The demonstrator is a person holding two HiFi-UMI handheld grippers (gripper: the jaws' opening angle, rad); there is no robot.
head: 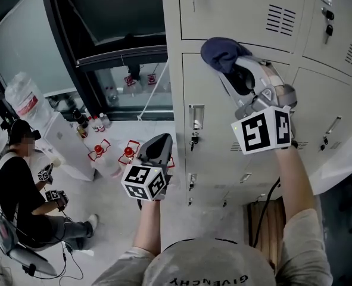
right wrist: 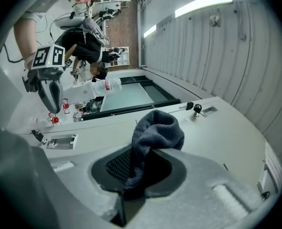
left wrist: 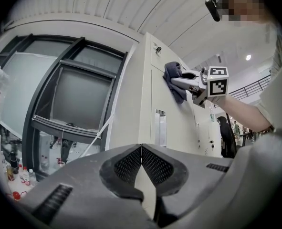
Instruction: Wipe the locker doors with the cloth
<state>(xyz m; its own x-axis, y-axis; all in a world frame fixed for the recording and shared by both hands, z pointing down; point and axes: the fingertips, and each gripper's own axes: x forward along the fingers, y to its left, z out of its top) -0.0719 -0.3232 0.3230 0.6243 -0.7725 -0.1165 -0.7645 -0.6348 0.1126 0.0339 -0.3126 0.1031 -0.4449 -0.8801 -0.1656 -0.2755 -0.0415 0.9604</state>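
Here, right tongs (head: 230, 70) clamp 1 cloth (head: 219, 52) against 1 locker door (head: 208, 154); left tongs (left wrist: 141, 160) (empty) closed.

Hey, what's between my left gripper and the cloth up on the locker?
In the head view, only the pale locker door lies between the left gripper and the cloth, with its handle plate roughly on that line.

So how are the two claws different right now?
The right claw is shut on the dark cloth; the left claw is shut on nothing. The right claw is raised at a locker door; the left claw hangs lower, away from it. Both carry a marker cube.
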